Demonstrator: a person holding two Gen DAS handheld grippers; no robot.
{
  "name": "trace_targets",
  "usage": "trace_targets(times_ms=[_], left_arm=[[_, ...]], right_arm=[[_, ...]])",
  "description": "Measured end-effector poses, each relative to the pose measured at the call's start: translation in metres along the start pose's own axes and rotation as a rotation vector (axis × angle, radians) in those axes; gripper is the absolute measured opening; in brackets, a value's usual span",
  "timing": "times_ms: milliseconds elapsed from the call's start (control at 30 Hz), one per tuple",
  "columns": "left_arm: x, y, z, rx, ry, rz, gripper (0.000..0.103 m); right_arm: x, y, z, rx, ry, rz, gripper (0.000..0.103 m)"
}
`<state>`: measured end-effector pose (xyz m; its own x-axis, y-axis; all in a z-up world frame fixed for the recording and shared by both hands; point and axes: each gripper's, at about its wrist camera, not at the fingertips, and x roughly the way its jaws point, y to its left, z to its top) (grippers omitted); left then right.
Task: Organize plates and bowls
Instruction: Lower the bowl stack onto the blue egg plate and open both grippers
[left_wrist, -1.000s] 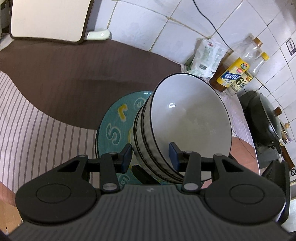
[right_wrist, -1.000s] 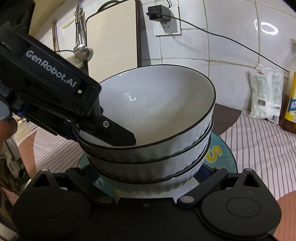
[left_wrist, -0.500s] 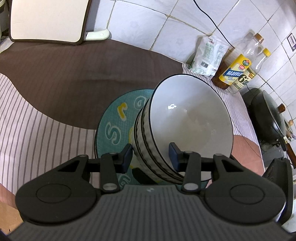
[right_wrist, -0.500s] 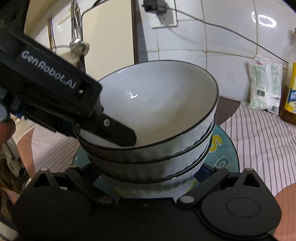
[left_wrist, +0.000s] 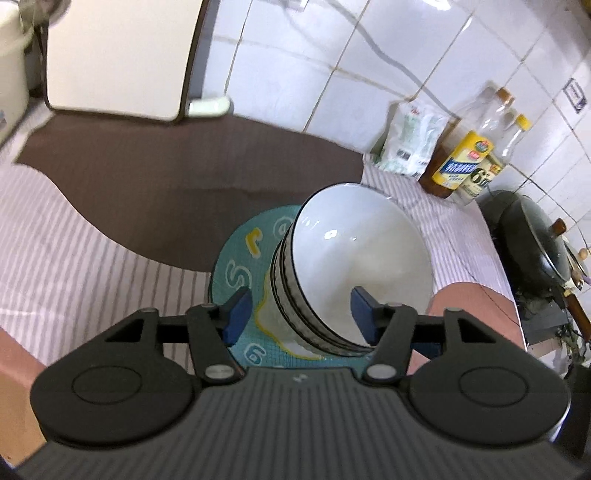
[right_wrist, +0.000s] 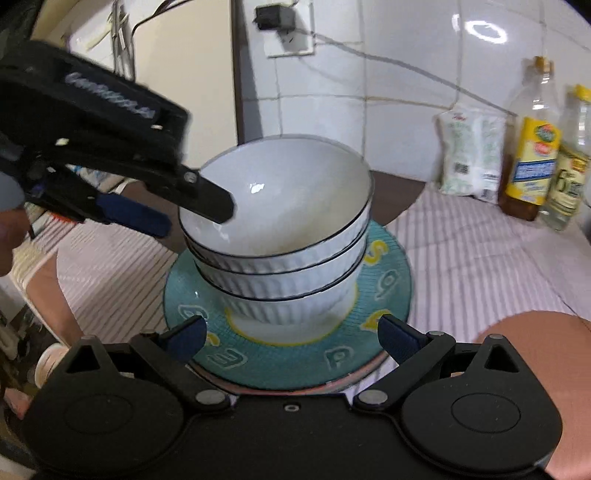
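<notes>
Three white ribbed bowls (right_wrist: 280, 236) with thin black rims are sitting nested in a stack on a teal plate (right_wrist: 391, 288) with raised letters, which is resting on the surface (left_wrist: 74, 266) covered by a striped cloth. The left claw (left_wrist: 299, 310) is spreading wide, one finger inside the top bowl, the other outside it. The right claw (right_wrist: 291, 338) is gaping wide just beside the plate's near rim, gripping nothing. Oil bottles (right_wrist: 532, 155) are standing against the tiled wall.

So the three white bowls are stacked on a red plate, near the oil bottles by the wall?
Not quite: the plate is teal with yellow letters, as the right wrist view shows. The rest holds: three white bowls are stacked on it, and the oil bottles stand by the wall.
</notes>
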<state>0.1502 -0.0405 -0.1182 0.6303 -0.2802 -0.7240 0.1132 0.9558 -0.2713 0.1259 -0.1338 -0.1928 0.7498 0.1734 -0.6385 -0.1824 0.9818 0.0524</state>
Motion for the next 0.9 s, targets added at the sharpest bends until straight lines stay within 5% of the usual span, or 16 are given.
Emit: trace_targets(times_ms=[433,767,900], left_arm=[[-0.107,-0.017,-0.025,0.119,-0.128,0.052,0.066],[-0.155,-0.029,-0.041,0.144,-0.181,0.154,0.093],[-0.164,-0.038,-0.049,0.143,-0.193,0.204,0.094]], right_arm=[[-0.111,-0.007,0.024,0.126,-0.103,-0.092,0.1],[-0.173,-0.009,0.041,0.13,-0.121,-0.247,0.101],[-0.193,-0.012,0.042,0.161,-0.113,-0.264,0.101]])
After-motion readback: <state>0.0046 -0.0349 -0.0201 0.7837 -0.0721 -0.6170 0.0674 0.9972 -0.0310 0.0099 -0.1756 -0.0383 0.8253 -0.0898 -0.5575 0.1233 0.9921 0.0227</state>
